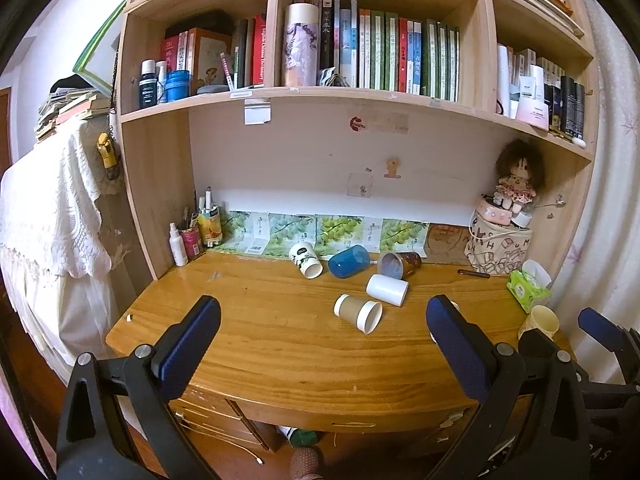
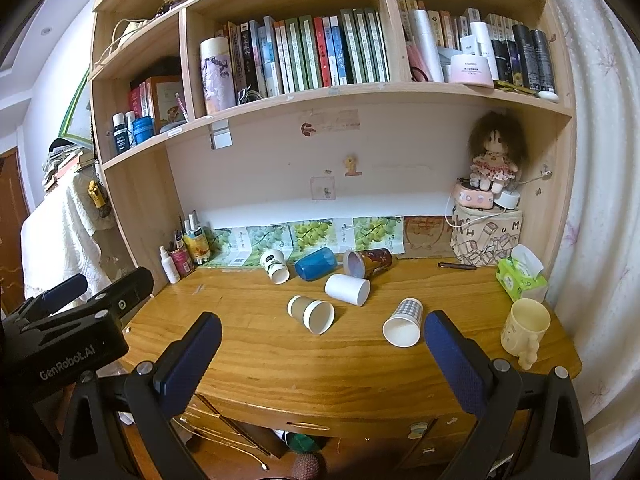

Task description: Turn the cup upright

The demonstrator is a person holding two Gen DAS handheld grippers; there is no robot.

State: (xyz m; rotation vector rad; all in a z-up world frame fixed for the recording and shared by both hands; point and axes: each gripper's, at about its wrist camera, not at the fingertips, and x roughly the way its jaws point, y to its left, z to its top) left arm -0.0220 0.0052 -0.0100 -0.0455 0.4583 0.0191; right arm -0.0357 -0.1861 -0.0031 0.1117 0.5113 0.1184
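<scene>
Several cups lie on their sides on the wooden desk (image 2: 280, 352): a white leaf-print cup (image 2: 275, 266), a blue cup (image 2: 315, 264), a brown cup (image 2: 368, 263), a plain white cup (image 2: 347, 289), a tan paper cup (image 2: 311, 313) and a checked paper cup (image 2: 404, 322). A cream mug (image 2: 524, 327) stands upright at the right. My right gripper (image 2: 323, 338) is open and empty above the desk's front edge, near the checked cup. My left gripper (image 1: 323, 322) is open and empty, short of the tan cup (image 1: 359, 312).
A bookshelf (image 2: 320, 92) rises behind the desk. A green tissue pack (image 2: 520, 276), a printed bag with a doll (image 2: 486, 236) and a pen (image 2: 457, 266) are at the right. Bottles and a pen holder (image 2: 188, 252) stand at the back left. Drawers are below the desk.
</scene>
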